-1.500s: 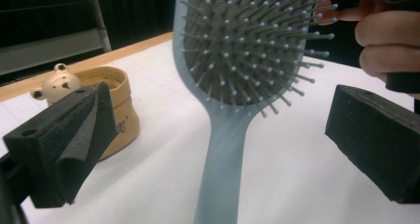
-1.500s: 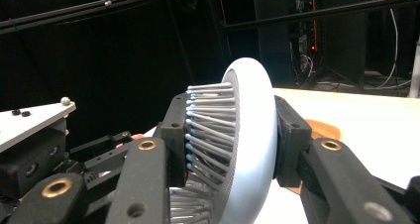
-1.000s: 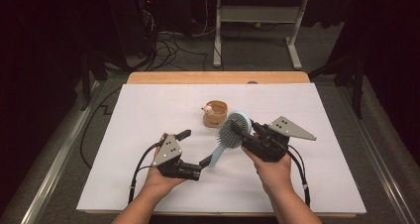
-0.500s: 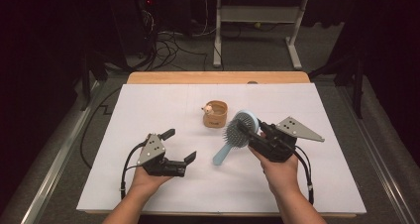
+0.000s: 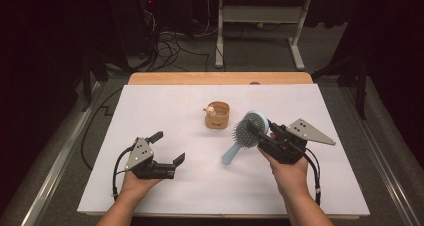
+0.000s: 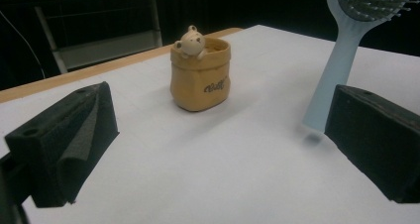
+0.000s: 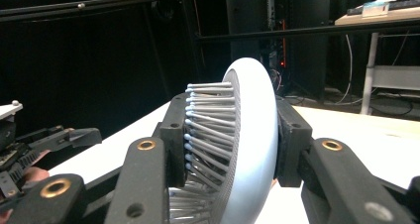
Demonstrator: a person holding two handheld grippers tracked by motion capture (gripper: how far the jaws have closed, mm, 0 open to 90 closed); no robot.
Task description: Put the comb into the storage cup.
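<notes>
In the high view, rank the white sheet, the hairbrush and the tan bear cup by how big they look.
1. White sheet, by far the largest.
2. Hairbrush, held tilted off the sheet in the right tool, so slightly nearer the camera; it still looks longer than the cup.
3. Tan bear cup, smallest.

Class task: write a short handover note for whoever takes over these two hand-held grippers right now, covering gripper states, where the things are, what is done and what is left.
Right hand-held gripper: shut on the head of the light-blue hairbrush, which is tilted with its handle pointing down toward the white sheet.
Left hand-held gripper: open, empty, low over the sheet, apart from the brush.
Small tan pot with a bear figure on its rim stands upright mid-table, untouched.
Done: brush gripped.
Left: probably setting the brush in or beside the pot; that is a guess.
</notes>
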